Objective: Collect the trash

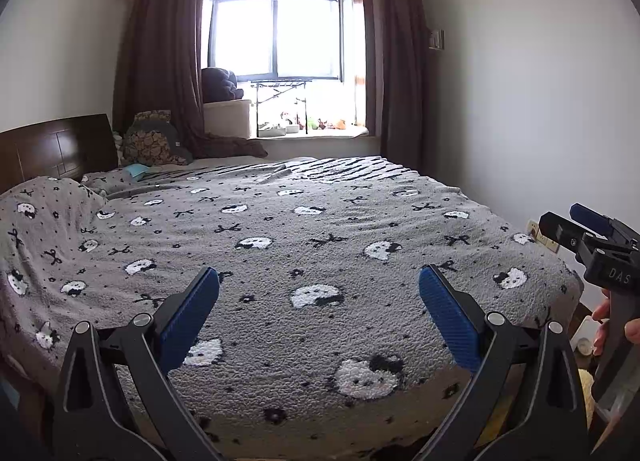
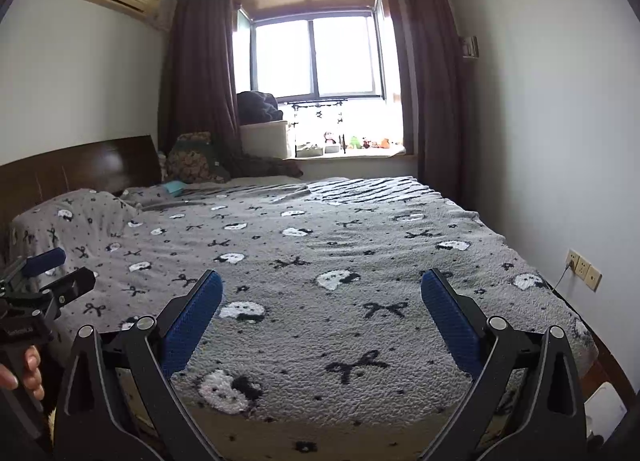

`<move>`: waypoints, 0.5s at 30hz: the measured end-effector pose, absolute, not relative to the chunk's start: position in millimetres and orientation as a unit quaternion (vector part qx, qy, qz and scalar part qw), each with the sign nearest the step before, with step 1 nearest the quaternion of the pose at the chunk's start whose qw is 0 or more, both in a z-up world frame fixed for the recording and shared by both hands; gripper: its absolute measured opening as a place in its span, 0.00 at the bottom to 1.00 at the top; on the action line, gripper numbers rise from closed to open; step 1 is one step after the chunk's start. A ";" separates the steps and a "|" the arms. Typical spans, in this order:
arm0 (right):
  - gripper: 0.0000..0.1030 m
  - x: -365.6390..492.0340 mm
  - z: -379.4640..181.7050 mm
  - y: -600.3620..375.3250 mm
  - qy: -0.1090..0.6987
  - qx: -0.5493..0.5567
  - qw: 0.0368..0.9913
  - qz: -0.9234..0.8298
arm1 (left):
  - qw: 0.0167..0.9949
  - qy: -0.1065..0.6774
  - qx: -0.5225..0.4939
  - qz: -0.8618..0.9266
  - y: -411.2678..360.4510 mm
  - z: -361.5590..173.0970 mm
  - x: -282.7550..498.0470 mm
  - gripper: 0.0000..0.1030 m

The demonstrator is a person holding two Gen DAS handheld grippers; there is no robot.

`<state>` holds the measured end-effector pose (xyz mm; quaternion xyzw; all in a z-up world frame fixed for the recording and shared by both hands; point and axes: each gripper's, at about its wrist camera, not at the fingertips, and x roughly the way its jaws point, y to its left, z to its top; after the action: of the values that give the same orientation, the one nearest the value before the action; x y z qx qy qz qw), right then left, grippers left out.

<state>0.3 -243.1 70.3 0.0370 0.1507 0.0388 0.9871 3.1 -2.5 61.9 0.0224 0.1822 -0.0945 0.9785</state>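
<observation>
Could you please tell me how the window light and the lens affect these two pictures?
Left wrist view: the window is blown out white, leaving the curtains dark, and the walls bow at the edges. Right wrist view: same glare at the window; the blanket stays evenly lit and sharp.

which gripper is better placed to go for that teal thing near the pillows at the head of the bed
Left, probably. The teal item lies far left by the headboard, and the left gripper is on that side. The right gripper would cross over. Both are open and empty.
</observation>
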 end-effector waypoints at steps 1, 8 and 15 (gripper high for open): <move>0.97 0.3 70.3 -243.3 0.150 0.037 0.987 0.039 | 0.978 0.182 0.022 -0.095 -2.5 61.7 2.9 0.92; 0.97 1.4 71.0 -240.1 0.151 0.036 0.987 0.042 | 0.979 0.181 0.024 -0.095 -2.0 62.9 2.2 0.92; 0.97 1.6 71.0 -237.8 0.155 0.034 0.986 0.047 | 0.978 0.182 0.025 -0.096 -0.7 64.4 1.3 0.92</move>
<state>1.6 -237.8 71.0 0.0338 0.1546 0.0467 0.9863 1.3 -0.7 64.4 0.0250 0.1818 -0.0962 0.9783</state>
